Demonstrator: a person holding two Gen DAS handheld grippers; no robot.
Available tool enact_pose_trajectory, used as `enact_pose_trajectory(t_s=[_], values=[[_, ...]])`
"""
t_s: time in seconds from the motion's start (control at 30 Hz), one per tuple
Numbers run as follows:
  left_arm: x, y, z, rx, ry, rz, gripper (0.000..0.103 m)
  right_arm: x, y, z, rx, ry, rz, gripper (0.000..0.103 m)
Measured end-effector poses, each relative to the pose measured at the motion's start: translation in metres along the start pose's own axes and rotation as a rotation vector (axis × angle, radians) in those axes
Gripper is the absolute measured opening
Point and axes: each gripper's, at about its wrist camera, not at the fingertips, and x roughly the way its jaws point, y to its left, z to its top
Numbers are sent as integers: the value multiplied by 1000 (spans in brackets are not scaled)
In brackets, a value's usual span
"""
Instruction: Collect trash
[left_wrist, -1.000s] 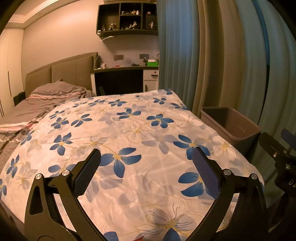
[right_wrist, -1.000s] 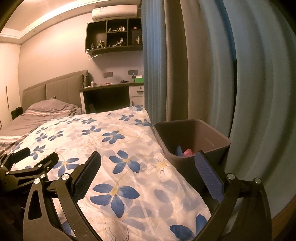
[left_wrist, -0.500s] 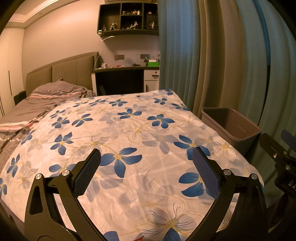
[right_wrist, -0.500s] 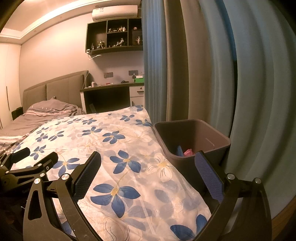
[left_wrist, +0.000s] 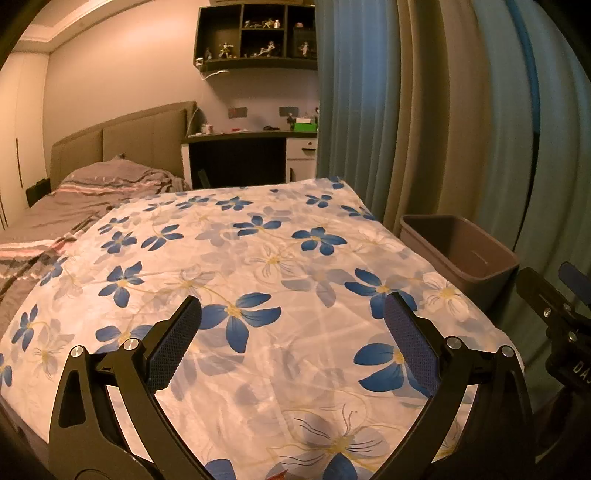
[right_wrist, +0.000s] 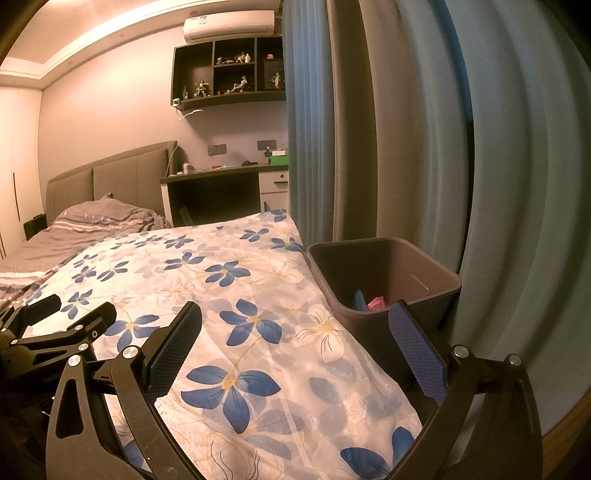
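Brown plastic bin stood beside the bed's right edge, pink and blue scraps inside. Left claw and right claw both gaped wide, empty. Floral bedspread showed no litter; collection seemingly finished, else search next.

Your left tongs are matte black, each arm a curved frame with a triangular cut-out near its base. Silver screw heads sit in pairs on both arms. The fingers are flat paddles faced with dark blue, finely dimpled pads. Your right tongs are built the same, with the same blue pads and silver screws. White lettering marks each body at the frame edge, perhaps a maker's name; it is too cropped to read.
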Motion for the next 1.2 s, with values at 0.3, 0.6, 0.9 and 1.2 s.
enact_pose_trajectory(t_s=[0.3, 0.6, 0.9, 1.2], values=[[2, -1, 0, 1, 2, 0, 97, 0, 2, -1, 4, -1, 3, 97], [1, -1, 0, -1, 3, 1, 97, 0, 1, -1, 5, 0, 2, 97], [0, -1, 1, -1, 3, 1, 97, 1, 1, -1, 6, -1, 3, 97], [0, -1, 1, -1, 4, 1, 97, 0, 1, 0, 6, 0, 3, 97]])
